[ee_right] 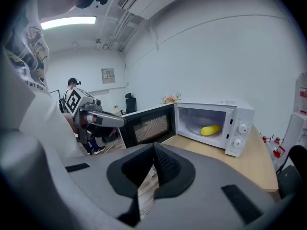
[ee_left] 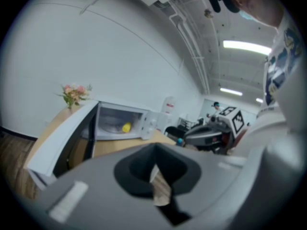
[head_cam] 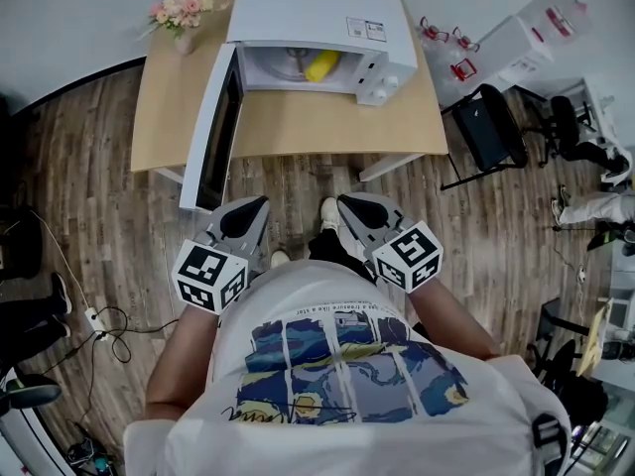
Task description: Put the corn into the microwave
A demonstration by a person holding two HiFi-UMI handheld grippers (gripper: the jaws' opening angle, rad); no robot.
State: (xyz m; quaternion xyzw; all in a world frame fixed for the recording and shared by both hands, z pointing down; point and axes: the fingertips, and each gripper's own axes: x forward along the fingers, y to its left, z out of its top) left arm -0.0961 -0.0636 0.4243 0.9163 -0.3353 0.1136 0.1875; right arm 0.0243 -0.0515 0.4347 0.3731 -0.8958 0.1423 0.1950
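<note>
The yellow corn (head_cam: 320, 65) lies inside the white microwave (head_cam: 317, 13), whose door (head_cam: 211, 127) hangs wide open to the left. Both grippers are held close to the person's chest, well short of the table. My left gripper (head_cam: 260, 206) is shut with nothing in it, and my right gripper (head_cam: 344, 202) is shut and empty too. In the left gripper view the jaws (ee_left: 154, 169) meet, with the corn (ee_left: 126, 127) far ahead. The right gripper view shows closed jaws (ee_right: 154, 150) and the corn (ee_right: 210, 129) on the turntable.
The microwave stands on a light wooden table (head_cam: 298, 127) with a small vase of flowers (head_cam: 184, 13) at its far left corner. A black chair (head_cam: 491, 127) sits to the right of the table. Cables (head_cam: 99, 325) lie on the wood floor at the left.
</note>
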